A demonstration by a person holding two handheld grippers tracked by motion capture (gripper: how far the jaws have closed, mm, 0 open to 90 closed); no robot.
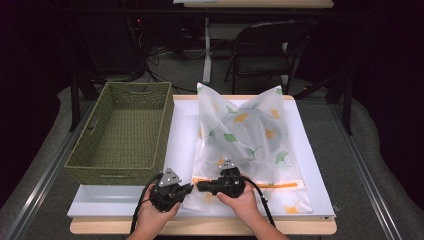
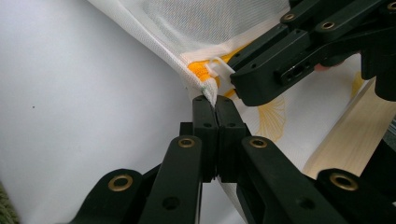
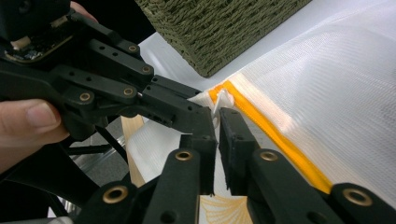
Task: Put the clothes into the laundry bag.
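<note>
Left gripper [image 2: 215,103] is clamped on the corner edge of the mesh bag [image 1: 245,135], fabric pinched right at its tips. Right gripper [image 3: 218,116] sits tip-to-tip with it, jaws a narrow gap apart at the white zipper pull [image 3: 225,99]. Whether the pads actually press the pull is hard to tell. Orange zipper [image 3: 275,137] runs away from the right gripper. Woven basket [image 1: 125,131] lies beyond the left gripper, partly cut off in both gripper views.

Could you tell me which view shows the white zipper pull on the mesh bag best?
The left gripper view: the pull sits close and sharp at the bag's corner. The right gripper view shows it partly behind a claw; in the high view it is too small to tell.
</note>
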